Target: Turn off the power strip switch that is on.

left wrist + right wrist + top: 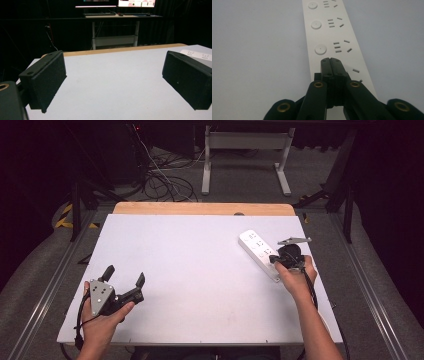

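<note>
Near right edge: right hand-held gripper (278, 261) closed (empty) over power strip (257, 251) | left hand-held gripper (126, 278) wide

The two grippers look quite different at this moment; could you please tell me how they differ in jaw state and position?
The left gripper has its jaws spread wide with nothing between them; the right gripper has its jaws pressed together. The left sits at the table's near left, over bare surface; the right is over the white power strip. Each is held in one hand.

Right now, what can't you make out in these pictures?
- Power strip: near end hidden under the right claw in the high view and the right gripper view; a switch or cord can't be seen.
- Left gripper view: monitors cut off by the top edge, text too small.
</note>
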Demonstrator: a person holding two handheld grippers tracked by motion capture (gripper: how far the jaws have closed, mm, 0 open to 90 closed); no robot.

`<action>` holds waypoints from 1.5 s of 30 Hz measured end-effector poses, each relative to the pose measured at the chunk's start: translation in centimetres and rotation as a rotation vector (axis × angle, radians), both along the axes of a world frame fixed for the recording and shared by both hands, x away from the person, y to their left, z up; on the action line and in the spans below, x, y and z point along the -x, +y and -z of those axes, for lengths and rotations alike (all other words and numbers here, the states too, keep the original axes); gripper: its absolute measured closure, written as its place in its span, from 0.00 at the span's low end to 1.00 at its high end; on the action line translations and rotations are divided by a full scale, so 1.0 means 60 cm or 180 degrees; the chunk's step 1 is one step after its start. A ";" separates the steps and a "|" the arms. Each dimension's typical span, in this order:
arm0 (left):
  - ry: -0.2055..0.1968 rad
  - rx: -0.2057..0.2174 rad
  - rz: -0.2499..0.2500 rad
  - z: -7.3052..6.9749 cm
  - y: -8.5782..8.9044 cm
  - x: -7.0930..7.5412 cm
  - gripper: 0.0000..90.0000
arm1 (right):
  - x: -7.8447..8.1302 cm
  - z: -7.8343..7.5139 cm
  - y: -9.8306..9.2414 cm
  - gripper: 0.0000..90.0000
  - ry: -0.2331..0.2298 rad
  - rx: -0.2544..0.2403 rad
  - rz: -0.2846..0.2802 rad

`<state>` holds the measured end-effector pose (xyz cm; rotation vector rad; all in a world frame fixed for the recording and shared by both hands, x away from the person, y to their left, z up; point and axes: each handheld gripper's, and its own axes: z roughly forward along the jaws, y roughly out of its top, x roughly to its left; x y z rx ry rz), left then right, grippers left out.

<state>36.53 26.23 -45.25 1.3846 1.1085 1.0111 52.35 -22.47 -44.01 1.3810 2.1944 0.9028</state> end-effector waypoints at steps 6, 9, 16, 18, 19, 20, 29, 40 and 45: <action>0.0027 0.0003 0.0007 0.001 -0.002 0.000 0.06 | -0.003 0.010 0.003 1.00 0.0036 0.0074 -0.0022; 0.0032 -0.0001 0.0009 0.001 -0.001 0.000 0.07 | -0.004 0.011 0.003 1.00 0.0026 0.0098 -0.0019; 0.0035 0.0015 -0.0011 0.001 0.001 0.000 0.07 | -0.004 0.014 0.004 1.00 0.0017 0.0101 -0.0032; 0.0035 0.0015 0.0000 0.001 0.000 0.000 0.07 | -0.004 0.014 0.008 1.00 0.0039 0.0132 -0.0011; 0.0035 0.0011 0.0002 0.001 -0.001 0.000 0.07 | -0.005 0.016 0.009 1.00 0.0035 0.0153 -0.0023; 0.0041 0.0008 0.0003 0.001 -0.001 0.000 0.07 | -0.005 0.016 0.009 1.00 0.0035 0.0153 -0.0023; 0.0038 0.0013 -0.0022 0.001 0.002 0.002 0.07 | -0.004 0.018 0.007 1.00 0.0065 0.0078 -0.0018; 0.0047 0.0022 -0.0012 0.001 0.001 0.003 0.07 | -0.003 0.019 0.009 1.00 0.0052 0.0085 0.0000; 0.0052 0.0032 -0.0014 0.001 0.001 0.002 0.07 | -0.003 0.019 0.008 1.00 0.0065 0.0053 0.0018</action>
